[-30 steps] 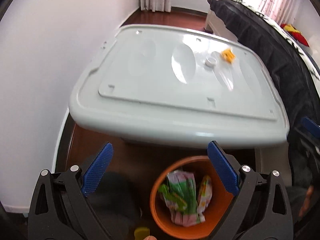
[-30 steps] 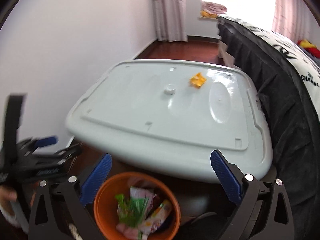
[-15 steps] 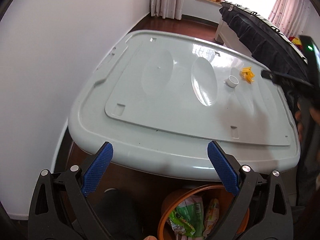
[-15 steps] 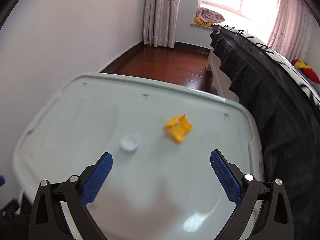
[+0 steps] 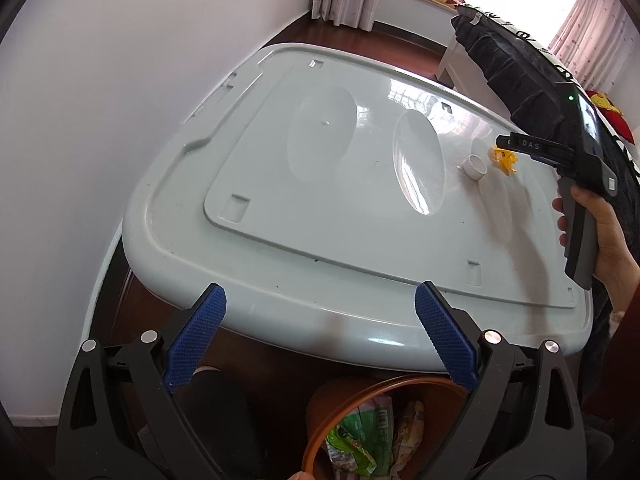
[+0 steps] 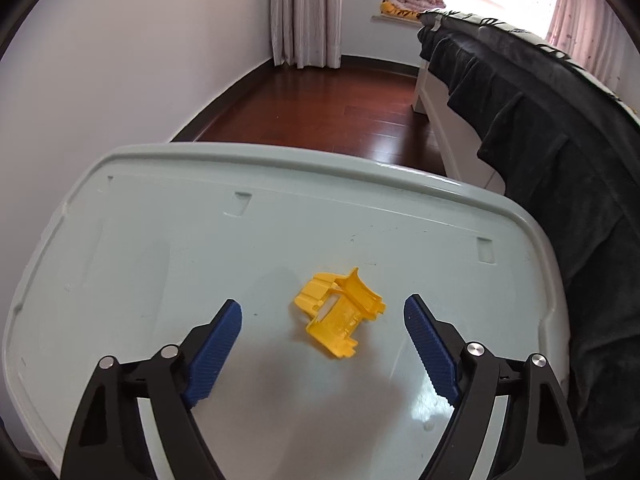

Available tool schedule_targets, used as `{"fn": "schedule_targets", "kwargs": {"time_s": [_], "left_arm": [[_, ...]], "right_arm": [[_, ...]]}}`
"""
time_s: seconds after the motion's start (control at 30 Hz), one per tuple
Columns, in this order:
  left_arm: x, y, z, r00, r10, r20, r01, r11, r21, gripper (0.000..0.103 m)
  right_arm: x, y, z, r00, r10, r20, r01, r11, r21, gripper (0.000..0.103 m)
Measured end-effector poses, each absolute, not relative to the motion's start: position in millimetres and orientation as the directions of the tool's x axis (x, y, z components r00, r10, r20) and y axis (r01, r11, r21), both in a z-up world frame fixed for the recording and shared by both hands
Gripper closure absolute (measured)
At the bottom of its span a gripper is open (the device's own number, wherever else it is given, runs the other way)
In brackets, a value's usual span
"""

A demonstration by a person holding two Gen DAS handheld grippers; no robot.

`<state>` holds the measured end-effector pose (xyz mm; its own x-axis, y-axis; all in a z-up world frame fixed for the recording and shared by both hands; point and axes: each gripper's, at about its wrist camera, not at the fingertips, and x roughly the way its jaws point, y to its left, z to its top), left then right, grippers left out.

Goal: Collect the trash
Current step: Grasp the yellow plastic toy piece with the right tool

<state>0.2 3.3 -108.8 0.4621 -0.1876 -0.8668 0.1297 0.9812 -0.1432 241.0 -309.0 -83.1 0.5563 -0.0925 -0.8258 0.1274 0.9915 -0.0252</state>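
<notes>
The right gripper (image 6: 322,336), jaws spread and just narrowing around the untouched yellow plastic scrap (image 6: 340,314) at twelve o'clock, could skid it across the glossy lid (image 6: 168,248).

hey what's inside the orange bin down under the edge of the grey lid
The orange bin holds crumpled snack wrappers, green and pinkish ones on top. The left gripper's arms and the picture's lower edge cut off its near part, so anything deeper is hidden.

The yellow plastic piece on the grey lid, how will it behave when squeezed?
The yellow plastic piece looks thin-walled and hollow, so probably light and might flex or crack. The lid is glossy, so it may skid. Its flat sides suggest no rolling.
</notes>
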Motion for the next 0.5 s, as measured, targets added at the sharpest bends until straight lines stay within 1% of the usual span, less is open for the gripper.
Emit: {"fn": "schedule_targets", "kwargs": {"time_s": [0.13,0.2,0.43,0.47,0.5], "left_arm": [[0,2,-109,0.468,-0.181,-0.865,0.136,0.982,-0.131,0.010],[1,1,-110,0.464,-0.182,-0.867,0.139,0.981,-0.132,0.010],[3,0,-112,0.458,-0.188,-0.869,0.143,0.980,-0.137,0.010],[3,0,-112,0.457,-0.189,-0.869,0.143,0.980,-0.138,0.010],[3,-1,-112,0.456,-0.190,-0.870,0.144,0.980,-0.139,0.010]], "right_arm": [[246,-312,-92,0.541,-0.094,-0.836,0.121,0.992,-0.033,0.022],[249,-314,-97,0.532,-0.089,-0.842,0.115,0.993,-0.032,0.026],[252,-316,-105,0.521,-0.083,-0.849,0.108,0.994,-0.031,0.028],[252,-316,-107,0.520,-0.084,-0.850,0.108,0.994,-0.033,0.029],[253,-316,-108,0.517,-0.081,-0.852,0.105,0.994,-0.031,0.034]]}}
